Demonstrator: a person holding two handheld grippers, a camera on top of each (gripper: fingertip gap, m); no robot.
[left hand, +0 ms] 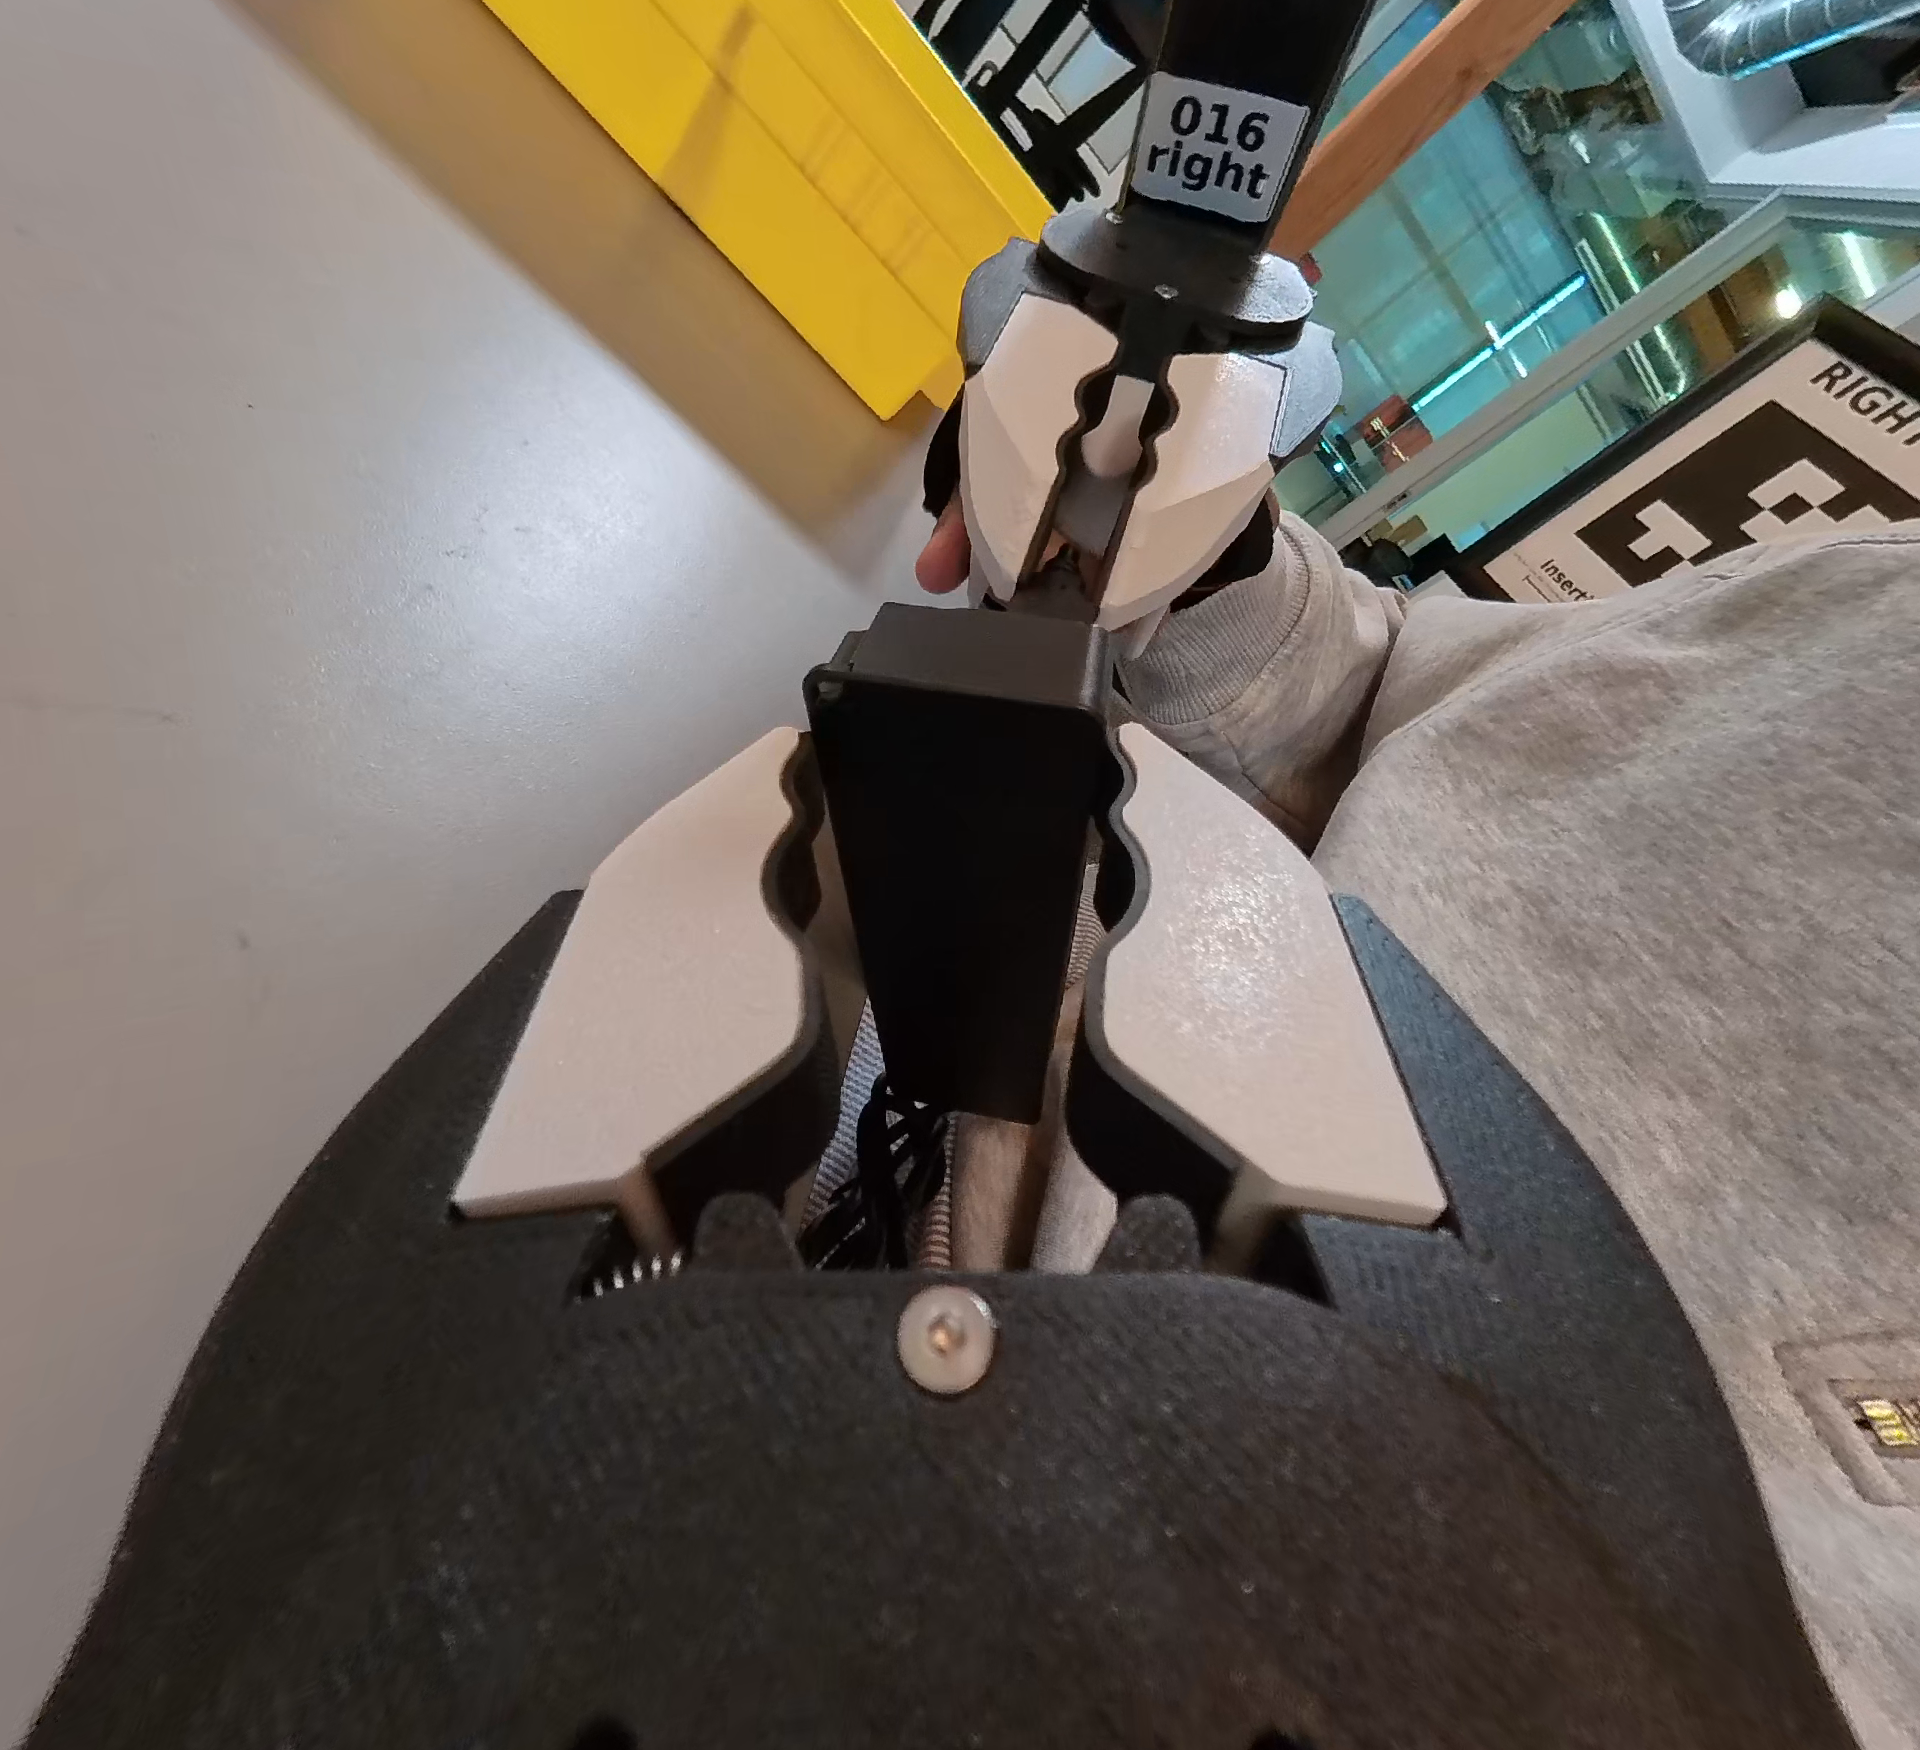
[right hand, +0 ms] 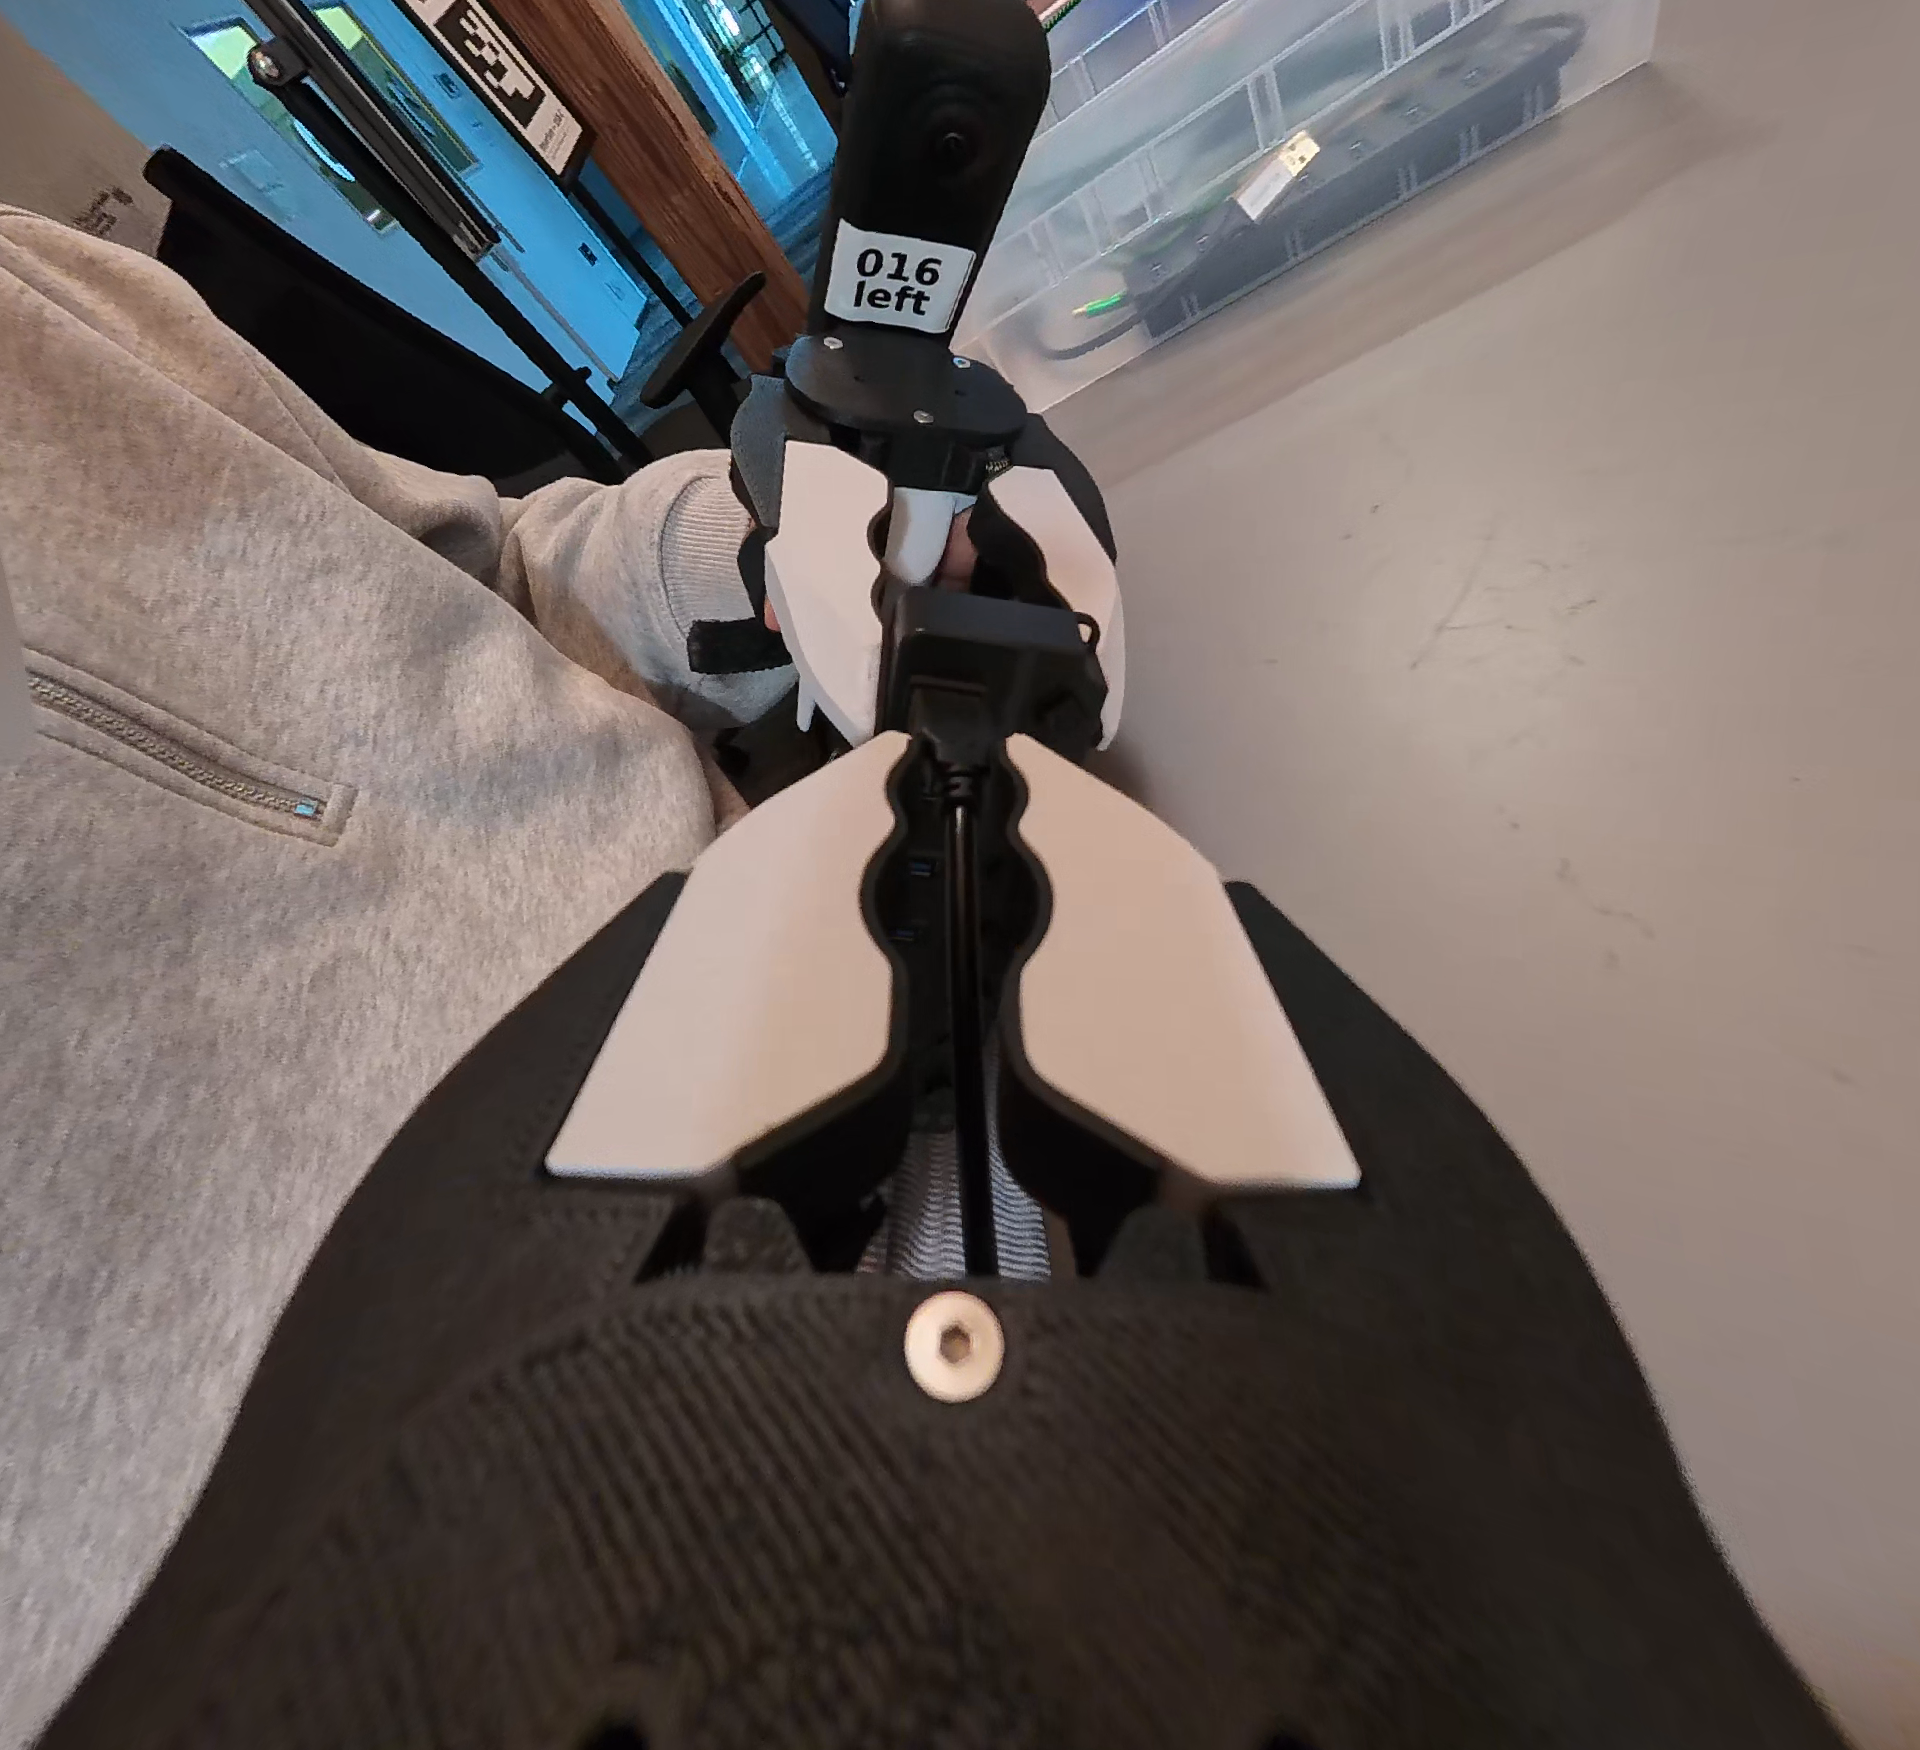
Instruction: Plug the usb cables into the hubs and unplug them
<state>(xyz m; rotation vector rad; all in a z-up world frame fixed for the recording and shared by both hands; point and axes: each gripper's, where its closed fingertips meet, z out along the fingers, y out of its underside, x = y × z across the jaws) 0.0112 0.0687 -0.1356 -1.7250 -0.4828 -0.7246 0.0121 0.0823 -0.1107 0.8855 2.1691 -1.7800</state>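
Note:
My left gripper (left hand: 961,744) is shut on a black USB hub (left hand: 956,869), gripping its two long sides and holding it in the air. My right gripper (right hand: 954,750) faces it and is shut on a black USB plug (right hand: 951,713). The plug's tip sits in a port on the end of the hub (right hand: 987,646). The thin black cable (right hand: 964,973) runs back between the right fingers. In the left wrist view the right gripper (left hand: 1055,604) is just beyond the hub's far end. The plug itself is hidden there.
A yellow bin (left hand: 675,90) stands on the grey table (left hand: 260,661) at the far left. A clear plastic bin (right hand: 1351,142) with more hubs and cables stands on the table at the right. A person's grey sweatshirt (right hand: 260,661) is close beside both grippers. Both grippers' tips are close together, under 4 cm apart.

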